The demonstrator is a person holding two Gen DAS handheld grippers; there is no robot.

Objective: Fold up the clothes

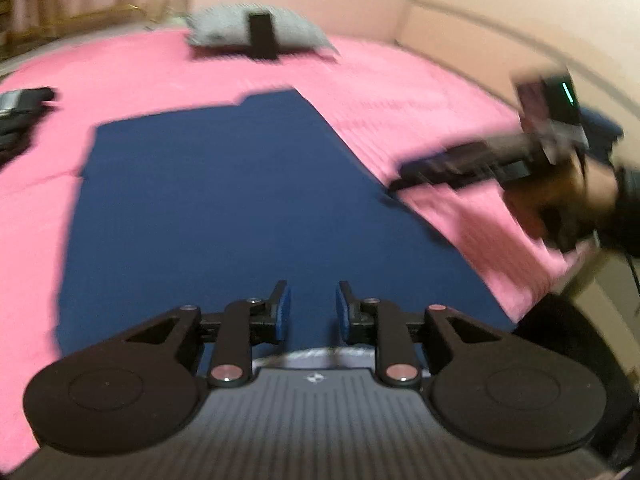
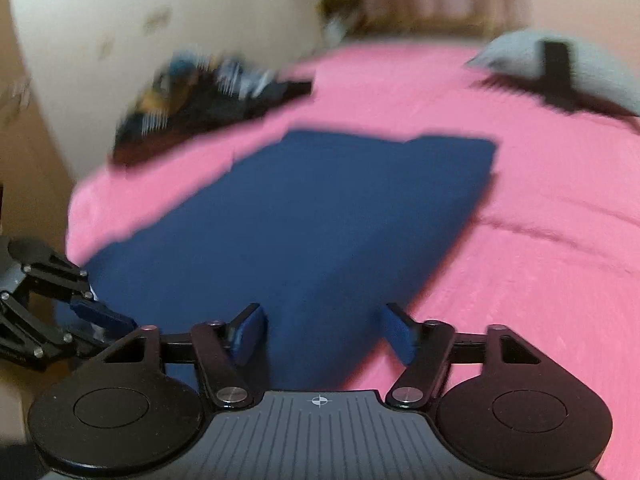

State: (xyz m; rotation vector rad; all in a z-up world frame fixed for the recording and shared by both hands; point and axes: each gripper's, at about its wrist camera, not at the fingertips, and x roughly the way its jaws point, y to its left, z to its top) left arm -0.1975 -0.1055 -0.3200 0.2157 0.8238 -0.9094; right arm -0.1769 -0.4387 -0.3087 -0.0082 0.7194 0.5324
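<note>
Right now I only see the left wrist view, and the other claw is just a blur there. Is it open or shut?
Observer: Open. The right claw is spread wide and grips nothing.
Visitor: What is under it?
Observer: The near right edge of the navy garment, where it meets the pink bedspread.
Visitor: Anything beyond that?
Observer: A dark patterned heap, probably more clothes, at the bed's far left edge.

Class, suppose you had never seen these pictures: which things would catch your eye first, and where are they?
A dark blue garment lies spread flat in the middle of a bright pink bedspread. At the far end sits a grey pillow. Both tools are open above the garment's near edge, the left tool and the right tool.
</note>
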